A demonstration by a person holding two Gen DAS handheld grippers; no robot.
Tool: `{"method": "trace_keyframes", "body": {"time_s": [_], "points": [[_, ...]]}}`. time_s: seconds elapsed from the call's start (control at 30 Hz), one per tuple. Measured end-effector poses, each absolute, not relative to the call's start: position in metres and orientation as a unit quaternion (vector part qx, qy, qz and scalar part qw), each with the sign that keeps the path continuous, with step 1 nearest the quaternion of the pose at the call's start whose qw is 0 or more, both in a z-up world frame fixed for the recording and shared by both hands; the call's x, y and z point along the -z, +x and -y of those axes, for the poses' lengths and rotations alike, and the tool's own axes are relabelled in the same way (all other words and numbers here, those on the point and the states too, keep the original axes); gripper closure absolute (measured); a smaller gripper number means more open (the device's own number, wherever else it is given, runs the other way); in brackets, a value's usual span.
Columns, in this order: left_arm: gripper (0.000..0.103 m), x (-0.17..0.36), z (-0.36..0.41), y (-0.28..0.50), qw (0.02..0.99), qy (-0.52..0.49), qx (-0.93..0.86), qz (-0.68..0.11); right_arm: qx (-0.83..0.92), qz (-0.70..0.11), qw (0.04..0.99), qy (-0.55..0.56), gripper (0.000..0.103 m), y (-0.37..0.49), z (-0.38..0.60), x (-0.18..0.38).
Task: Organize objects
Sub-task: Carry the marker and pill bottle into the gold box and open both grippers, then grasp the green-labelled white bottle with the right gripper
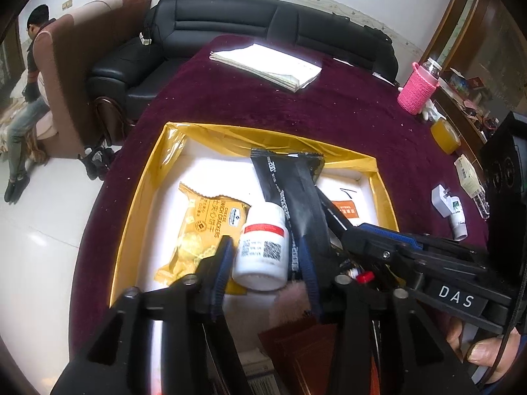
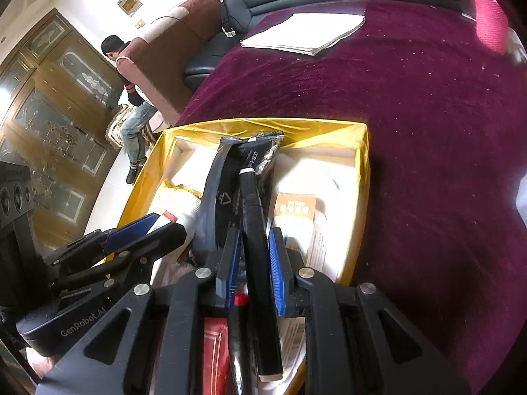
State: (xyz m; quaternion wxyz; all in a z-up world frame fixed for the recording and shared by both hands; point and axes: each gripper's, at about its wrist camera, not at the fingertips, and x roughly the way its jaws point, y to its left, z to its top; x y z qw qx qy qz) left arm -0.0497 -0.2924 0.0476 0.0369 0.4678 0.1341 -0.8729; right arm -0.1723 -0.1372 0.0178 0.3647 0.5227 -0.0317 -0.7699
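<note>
A yellow-walled box [image 1: 138, 197] with a white floor sits on the maroon cloth; it also shows in the right wrist view [image 2: 362, 177]. My left gripper [image 1: 266, 256] is shut on a white pill bottle [image 1: 262, 250] with a red band, held over the box. A yellow cracker packet [image 1: 197, 230] lies in the box to its left. My right gripper [image 2: 253, 263] is shut on a black pen-like stick [image 2: 257, 230], beside a black snack packet [image 2: 237, 177] that stands tilted in the box. The right gripper also shows in the left wrist view [image 1: 332, 210]. An orange-printed leaflet [image 2: 296, 207] lies on the box floor.
A stack of white papers [image 1: 266, 65] lies at the table's far side. A pink-sleeved bottle [image 1: 418, 89], a roll of yellow tape [image 1: 444, 135], a white plug [image 1: 443, 200] and a small tube [image 1: 457, 217] stand at the right. A black sofa [image 1: 230, 23] is behind the table.
</note>
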Motion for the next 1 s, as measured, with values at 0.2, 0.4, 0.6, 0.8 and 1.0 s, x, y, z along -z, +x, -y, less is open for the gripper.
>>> {"method": "trace_keyframes", "body": {"time_s": [0.2,0.4,0.6,0.8,1.0], "points": [[0.057,-0.062,0.280,-0.040,0.040,0.456,0.880,-0.130,0.773,0.036,0.376,0.509,0.085,-0.163,0.123,-0.030],[0.057,-0.078,0.255,-0.038,0.026,0.444,0.887,-0.125,0.781,0.047,0.381,0.493,0.084,-0.155,0.093,-0.039],[0.057,-0.084,0.218,-0.044,0.006,0.444,0.889,-0.107,0.784,0.067,0.372,0.492,0.082,-0.157,0.062,-0.038],[0.057,-0.090,0.179,-0.045,-0.016,0.446,0.888,-0.111,0.793,0.084,0.361,0.484,0.082,-0.160,0.023,-0.042],[0.047,-0.093,0.141,-0.035,-0.057,0.439,0.886,-0.140,0.834,0.084,0.295,0.459,0.076,-0.178,-0.046,-0.056]]}}
